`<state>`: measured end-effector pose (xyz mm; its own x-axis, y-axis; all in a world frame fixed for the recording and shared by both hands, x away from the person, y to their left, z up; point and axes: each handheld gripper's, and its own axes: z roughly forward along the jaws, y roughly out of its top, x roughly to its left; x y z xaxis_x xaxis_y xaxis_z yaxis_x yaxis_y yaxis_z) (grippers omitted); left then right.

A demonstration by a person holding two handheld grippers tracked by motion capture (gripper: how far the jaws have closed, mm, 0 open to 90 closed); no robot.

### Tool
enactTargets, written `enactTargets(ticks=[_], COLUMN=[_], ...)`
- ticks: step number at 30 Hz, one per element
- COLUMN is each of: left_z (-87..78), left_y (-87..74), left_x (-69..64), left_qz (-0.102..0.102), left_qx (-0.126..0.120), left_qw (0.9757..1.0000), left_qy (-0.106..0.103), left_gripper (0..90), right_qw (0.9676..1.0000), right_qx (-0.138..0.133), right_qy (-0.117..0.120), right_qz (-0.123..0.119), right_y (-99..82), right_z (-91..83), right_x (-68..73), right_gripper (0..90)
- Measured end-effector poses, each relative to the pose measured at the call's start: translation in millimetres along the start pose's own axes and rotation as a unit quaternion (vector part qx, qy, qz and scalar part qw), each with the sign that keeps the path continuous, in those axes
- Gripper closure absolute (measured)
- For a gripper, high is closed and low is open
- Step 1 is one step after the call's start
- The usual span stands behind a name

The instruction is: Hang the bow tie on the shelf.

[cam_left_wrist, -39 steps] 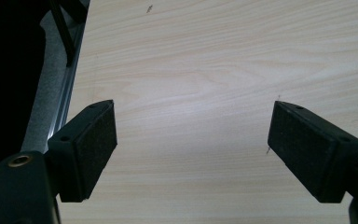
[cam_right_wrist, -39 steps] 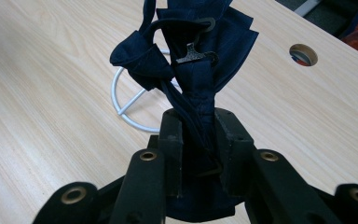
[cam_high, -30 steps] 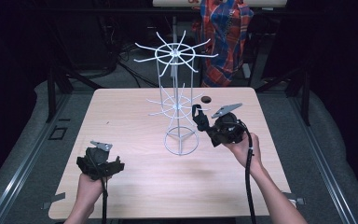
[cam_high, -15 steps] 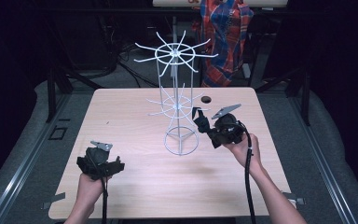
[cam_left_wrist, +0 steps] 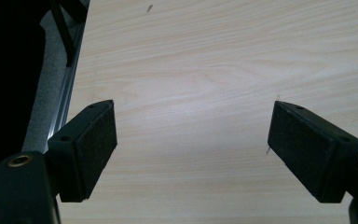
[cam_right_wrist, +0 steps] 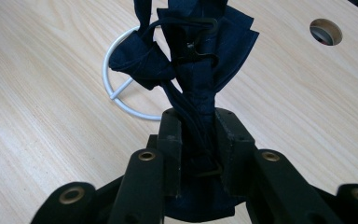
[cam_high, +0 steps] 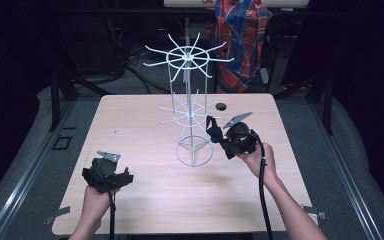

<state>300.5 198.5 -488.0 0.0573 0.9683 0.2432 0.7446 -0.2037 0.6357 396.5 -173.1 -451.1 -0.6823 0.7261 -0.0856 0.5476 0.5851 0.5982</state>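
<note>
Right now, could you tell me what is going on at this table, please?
A person works with a gripper in each hand. The right gripper is shut on a dark blue cloth with a cord, held beside the white wire rack standing mid-table. The left gripper is open, holding nothing, near the front left of the table.

Each tool was black: the left tool and right tool carried a grey three-cornered plate, brass-coloured pivot screws, flat rectangular pads and a trailing black cable.
</note>
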Motion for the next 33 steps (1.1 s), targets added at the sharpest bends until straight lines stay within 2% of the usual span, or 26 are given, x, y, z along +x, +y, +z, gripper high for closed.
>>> enactTargets(ticks=[15,26,33], left_z=[0.1,-0.4,-0.2], left_y=[-0.1,-0.1,0.0], left_x=[0.0,0.0,0.1], left_qz=[0.0,0.0,0.0], left_qx=[-0.001,-0.003,-0.003], left_qw=[1.0,1.0,1.0], left_qy=[-0.001,-0.002,-0.002], left_gripper=[15.7,15.7,15.7], right_qw=[0.9999,0.9999,1.0], right_qx=[0.009,0.01,0.005], right_qy=[-0.011,-0.009,-0.004], right_qz=[-0.009,0.002,0.007], right_y=[1.6,-0.6,-2.8], right_z=[16.1,17.3,11.2], right_x=[-0.7,-3.6,-8.0], right_gripper=[69.1,55.1,45.9])
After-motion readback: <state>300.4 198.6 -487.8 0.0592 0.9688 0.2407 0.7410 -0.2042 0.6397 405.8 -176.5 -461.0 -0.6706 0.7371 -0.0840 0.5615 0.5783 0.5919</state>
